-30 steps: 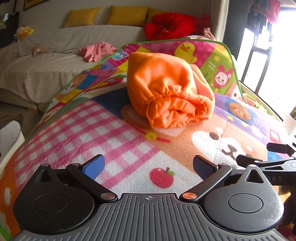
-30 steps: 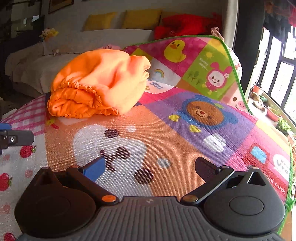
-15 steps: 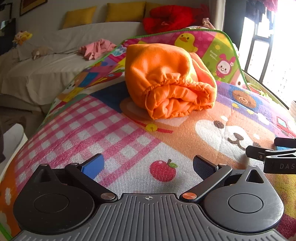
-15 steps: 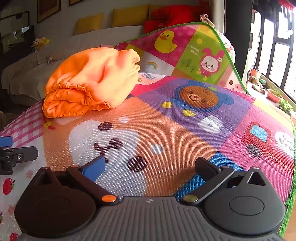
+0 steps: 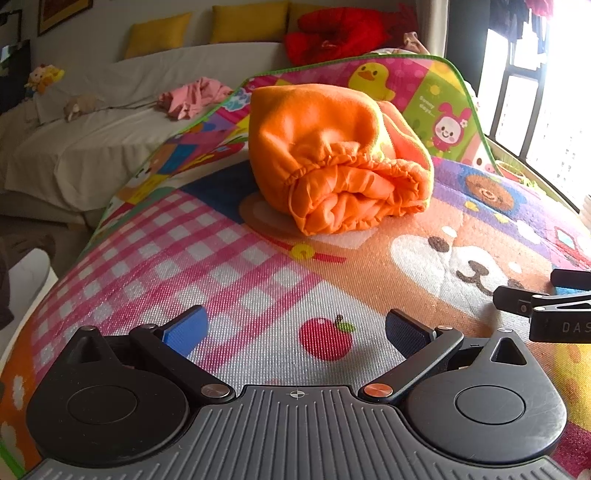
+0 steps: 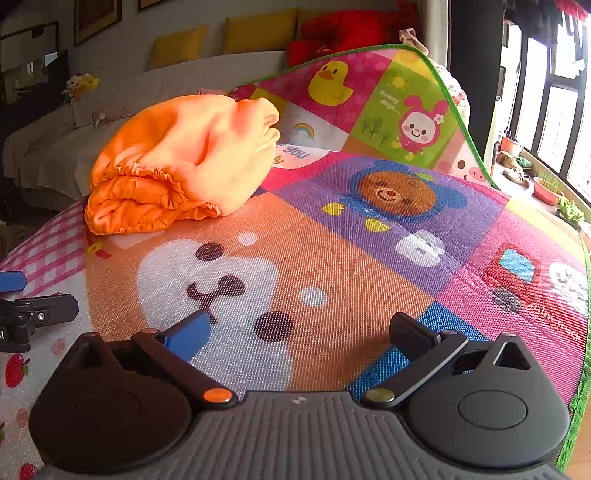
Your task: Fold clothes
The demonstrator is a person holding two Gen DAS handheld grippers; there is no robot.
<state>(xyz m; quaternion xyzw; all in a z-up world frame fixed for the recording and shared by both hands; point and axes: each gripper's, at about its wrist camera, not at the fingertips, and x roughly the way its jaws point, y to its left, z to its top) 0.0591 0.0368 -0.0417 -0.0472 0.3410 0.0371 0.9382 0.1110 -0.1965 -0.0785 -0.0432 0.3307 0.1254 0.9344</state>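
Note:
An orange garment (image 5: 332,162) with an elastic hem lies folded in a bundle on the colourful play mat (image 5: 236,266). It also shows in the right wrist view (image 6: 177,166), at the far left of the mat (image 6: 351,266). My left gripper (image 5: 295,328) is open and empty, low over the mat, well short of the garment. My right gripper (image 6: 299,332) is open and empty, over the mat to the right of the garment. Each gripper's fingers show at the edge of the other's view: the right one in the left wrist view (image 5: 546,306), the left one in the right wrist view (image 6: 33,314).
A sofa with a white cover (image 5: 92,140) stands behind the mat, with yellow cushions (image 5: 247,22), a red cloth (image 5: 332,33), a pink garment (image 5: 192,98) and soft toys (image 5: 44,75). The mat's far end curls up. Windows (image 6: 554,107) and plant pots (image 6: 546,188) are at the right.
Both grippers have drawn a little closer to the orange garment and shifted slightly; both stay open. The garment has not moved.

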